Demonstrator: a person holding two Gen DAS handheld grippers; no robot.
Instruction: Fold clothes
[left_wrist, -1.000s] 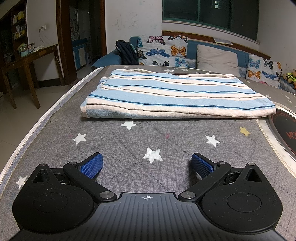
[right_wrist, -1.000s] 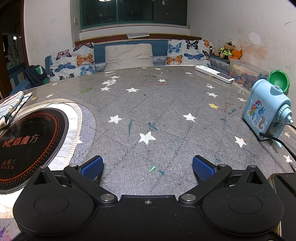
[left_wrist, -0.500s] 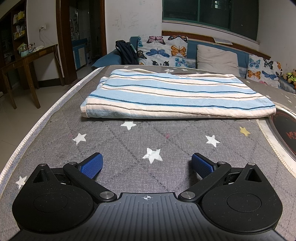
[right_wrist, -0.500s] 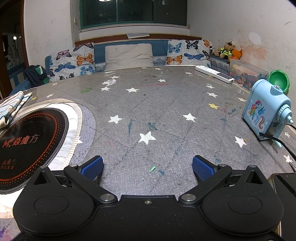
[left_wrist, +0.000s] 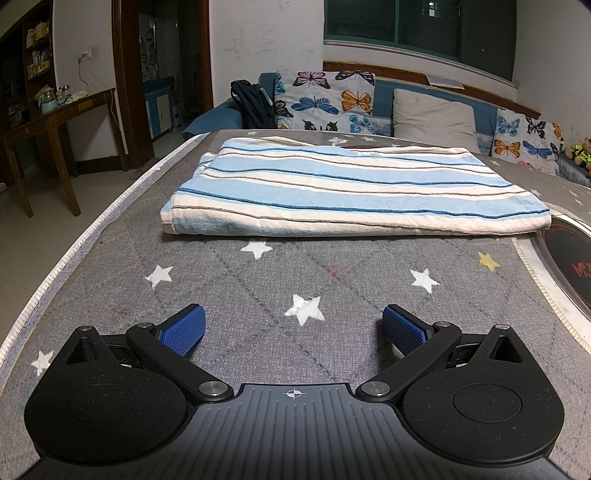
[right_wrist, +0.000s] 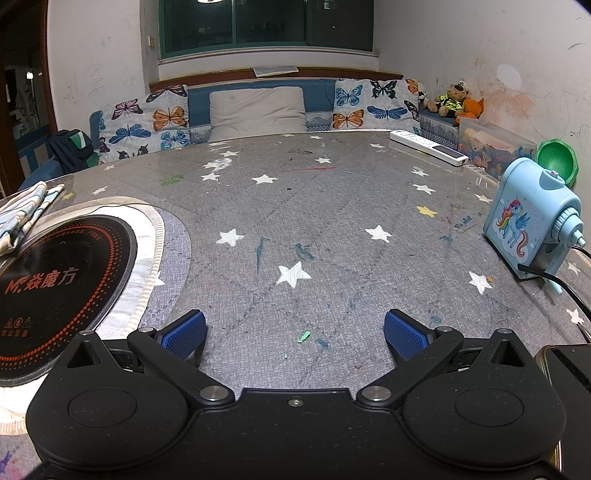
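A folded cloth with light blue, cream and dark blue stripes (left_wrist: 347, 192) lies flat on the grey star-patterned table (left_wrist: 280, 280), straight ahead in the left wrist view. My left gripper (left_wrist: 293, 325) rests low over the table short of the cloth's near edge, open, with nothing between its blue pads. In the right wrist view only a corner of the cloth (right_wrist: 24, 210) shows at the far left. My right gripper (right_wrist: 295, 330) is open over bare tablecloth, well to the right of the cloth.
A round black induction hob (right_wrist: 55, 280) is set in the table between the two grippers. A light blue pencil sharpener (right_wrist: 532, 225) with a cable, a white power strip (right_wrist: 428, 147) and a green bowl (right_wrist: 556, 158) stand at the right. A sofa with cushions (right_wrist: 258, 110) lies beyond the table.
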